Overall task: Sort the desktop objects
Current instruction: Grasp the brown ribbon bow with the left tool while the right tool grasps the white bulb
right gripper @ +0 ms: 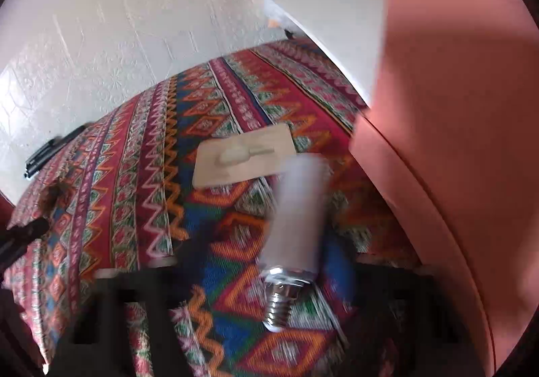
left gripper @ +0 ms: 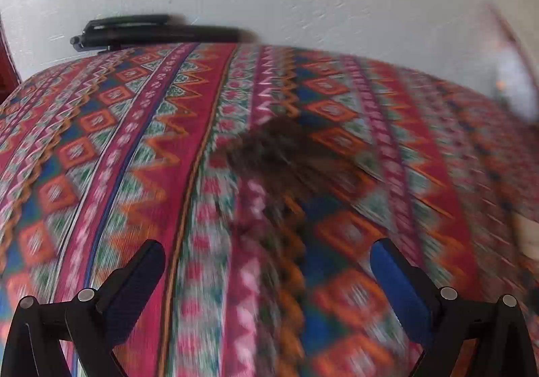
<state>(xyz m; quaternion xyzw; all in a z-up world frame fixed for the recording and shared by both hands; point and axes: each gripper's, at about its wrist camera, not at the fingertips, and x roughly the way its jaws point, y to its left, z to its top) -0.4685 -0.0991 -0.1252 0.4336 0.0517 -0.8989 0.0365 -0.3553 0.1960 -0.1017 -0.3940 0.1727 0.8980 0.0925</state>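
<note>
Left gripper (left gripper: 267, 279) jaws apart, empty, over patterned cloth (left gripper: 141, 148). Right gripper (right gripper: 269, 289) blurred, state unclear; bulb (right gripper: 296, 228) near pink bin (right gripper: 454, 141), likely destination.

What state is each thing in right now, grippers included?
Left gripper: open, empty, above the cloth.
Right gripper: blurred, whether it is open or shut cannot be told.
Bulb: between the right gripper's fingers, screw base toward the camera, blurred.
Pen: lying flat at the far edge of the cloth, by the wall.
Card: lying flat on the cloth, small white piece on top.
Pink bin: at the right; contents not visible.
</note>
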